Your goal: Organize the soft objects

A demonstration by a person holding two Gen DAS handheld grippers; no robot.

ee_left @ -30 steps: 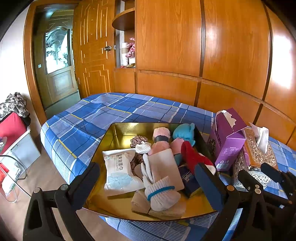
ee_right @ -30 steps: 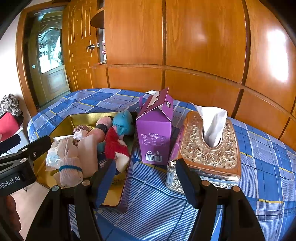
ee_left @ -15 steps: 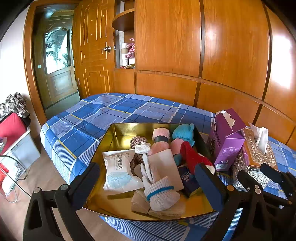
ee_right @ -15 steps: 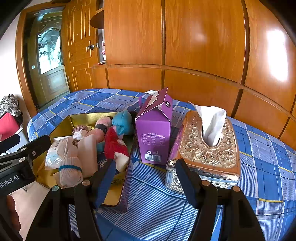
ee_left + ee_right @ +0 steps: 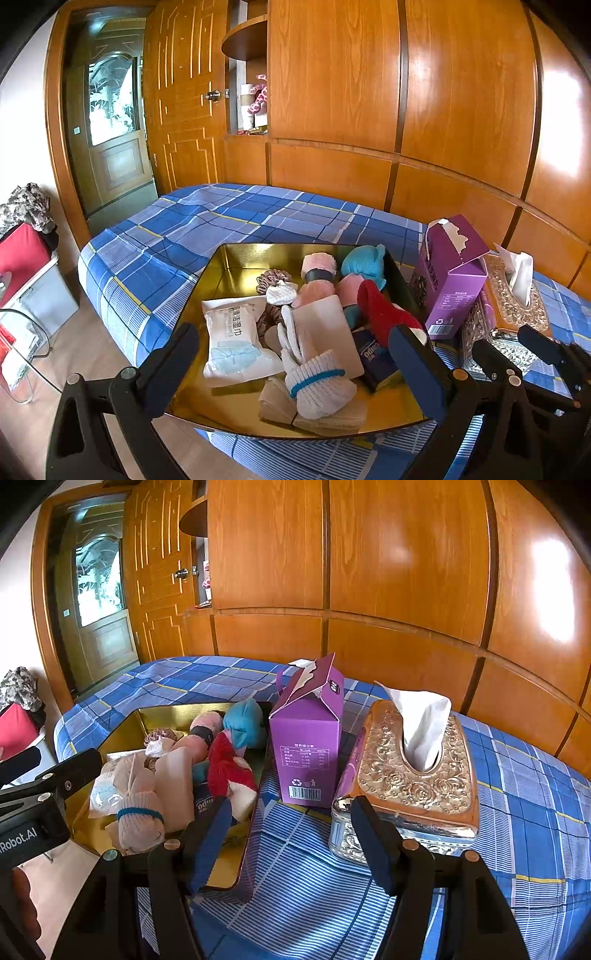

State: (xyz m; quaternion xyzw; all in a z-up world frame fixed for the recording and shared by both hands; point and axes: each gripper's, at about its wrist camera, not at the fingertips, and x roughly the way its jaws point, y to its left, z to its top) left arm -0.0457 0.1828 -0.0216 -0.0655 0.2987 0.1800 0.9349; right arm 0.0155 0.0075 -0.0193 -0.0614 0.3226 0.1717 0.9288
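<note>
Soft stuff piled in shiny gold metal tray [image 5: 236, 266]: white knit glove with blue band [image 5: 317, 380], red sock [image 5: 384, 314]. Left gripper [image 5: 295, 362], right gripper [image 5: 291, 834] both spread wide, holding nothing. Sorted or not, hard to tell.

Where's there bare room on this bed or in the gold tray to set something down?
The plaid bedspread behind the gold tray is bare up to the wooden wall. The tray's far-left corner is bare too, behind the wipes packet. Bedspread right of the tissue box is open. Crowded: the tray's right half, and the purple carton wedged between tray and tissue box.
</note>
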